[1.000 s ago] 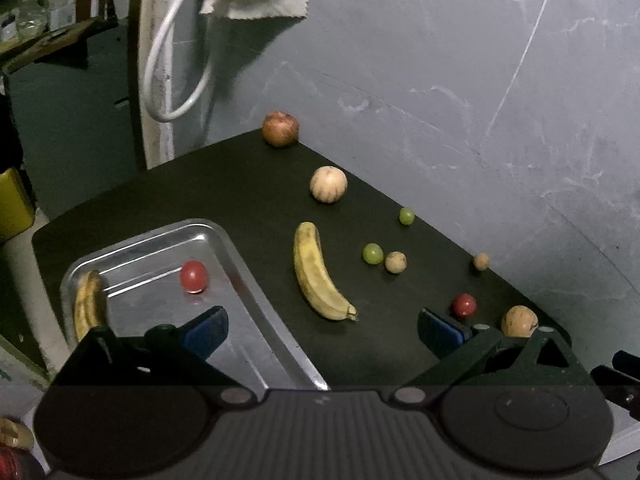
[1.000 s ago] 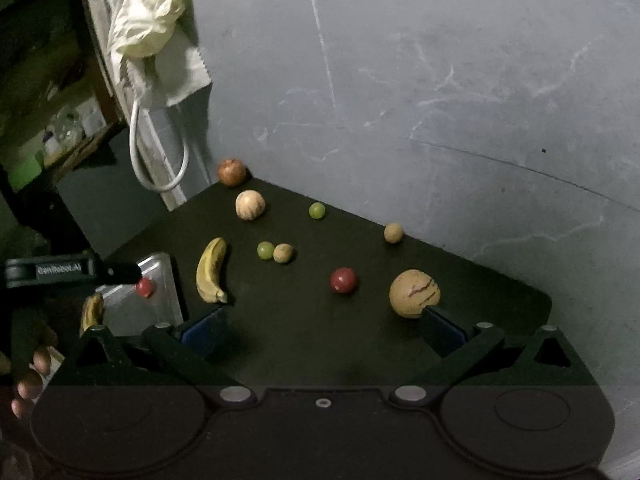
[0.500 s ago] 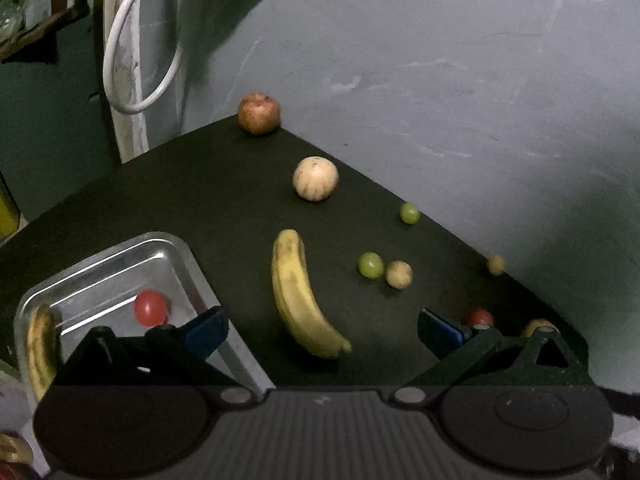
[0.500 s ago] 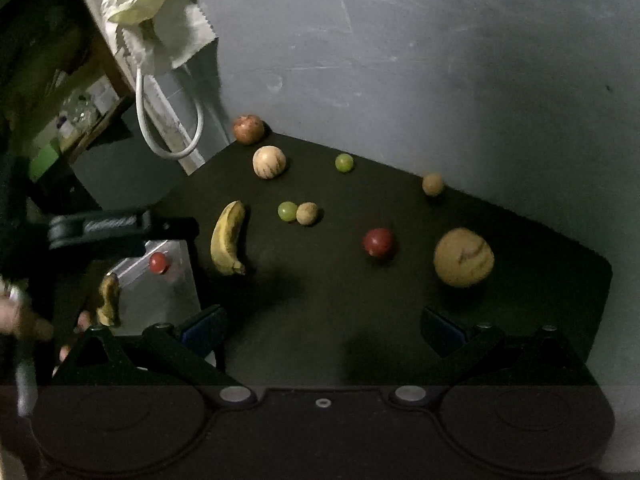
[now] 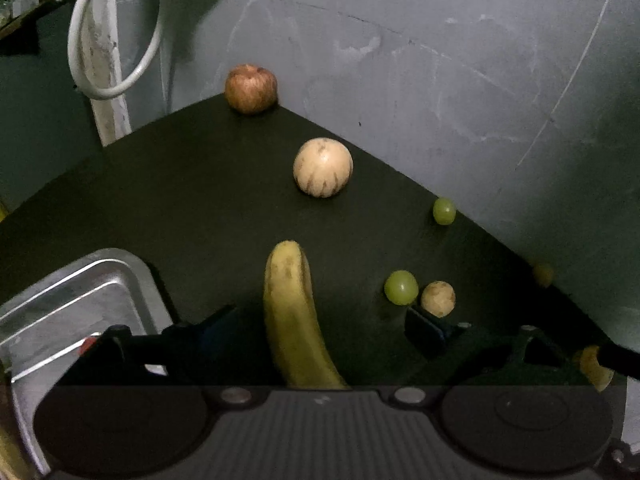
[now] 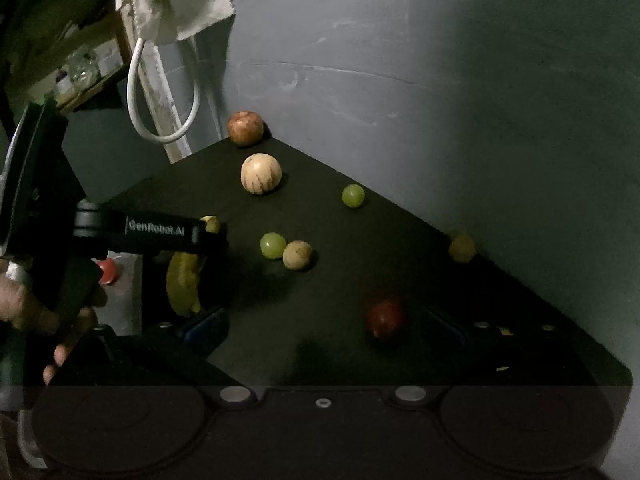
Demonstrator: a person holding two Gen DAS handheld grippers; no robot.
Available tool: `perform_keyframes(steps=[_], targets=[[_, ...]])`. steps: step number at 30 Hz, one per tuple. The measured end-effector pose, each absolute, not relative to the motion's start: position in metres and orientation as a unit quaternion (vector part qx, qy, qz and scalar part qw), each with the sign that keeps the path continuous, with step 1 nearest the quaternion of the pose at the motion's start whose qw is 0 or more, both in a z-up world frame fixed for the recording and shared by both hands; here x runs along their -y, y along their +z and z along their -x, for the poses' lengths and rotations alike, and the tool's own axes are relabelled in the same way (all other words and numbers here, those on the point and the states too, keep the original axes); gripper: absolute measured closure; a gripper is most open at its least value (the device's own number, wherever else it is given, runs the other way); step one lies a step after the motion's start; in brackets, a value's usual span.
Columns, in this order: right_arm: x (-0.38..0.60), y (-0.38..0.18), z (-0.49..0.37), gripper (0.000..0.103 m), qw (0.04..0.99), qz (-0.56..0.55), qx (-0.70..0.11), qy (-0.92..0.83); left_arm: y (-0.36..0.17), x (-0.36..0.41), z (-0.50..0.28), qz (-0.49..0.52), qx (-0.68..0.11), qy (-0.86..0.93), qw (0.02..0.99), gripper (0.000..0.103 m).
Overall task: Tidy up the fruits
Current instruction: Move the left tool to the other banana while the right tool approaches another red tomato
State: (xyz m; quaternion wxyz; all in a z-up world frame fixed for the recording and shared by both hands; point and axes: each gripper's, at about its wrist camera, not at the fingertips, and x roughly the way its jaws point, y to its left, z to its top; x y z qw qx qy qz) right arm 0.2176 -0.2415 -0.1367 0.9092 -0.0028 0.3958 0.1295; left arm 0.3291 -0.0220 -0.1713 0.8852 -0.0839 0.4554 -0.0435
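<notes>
Barely started: metal tray (image 5: 120, 280) holds just a small red fruit (image 6: 107, 271), rest scattered on the dark surface (image 5: 192, 200). Left gripper (image 5: 320, 328) fingers closing around the banana (image 5: 292, 312), not gripping yet. Right gripper (image 6: 320, 326) wide open, empty, near a red fruit (image 6: 385, 319).

A dim, makeshift corner of a home or storeroom, by the look of it. A black surface (image 5: 168, 184) butts against a scuffed grey wall (image 5: 440, 60), beside a paint-flecked post (image 6: 160, 80) hung with cable (image 5: 116, 40), a cloth (image 6: 180, 0) and cluttered shelves (image 6: 80, 72).
</notes>
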Motion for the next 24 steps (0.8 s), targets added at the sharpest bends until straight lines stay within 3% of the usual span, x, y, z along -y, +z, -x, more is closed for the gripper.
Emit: perform_keyframes(steps=[13, 17, 24], targets=[[0.24, -0.172, -0.261, 0.011, 0.902, 0.031, -0.411, 0.125, -0.189, 0.028, -0.346, 0.085, -0.47, -0.048, 0.877, 0.022], [0.244, -0.179, -0.265, 0.019, 0.898, 0.024, -0.424, 0.114, -0.191, 0.028, -0.347, 0.077, -0.47, -0.044, 0.878, 0.027], [0.247, -0.185, -0.263, 0.022, 0.893, 0.025, -0.436, 0.108, -0.192, 0.031, -0.347, 0.066, -0.468, -0.04, 0.88, 0.028]])
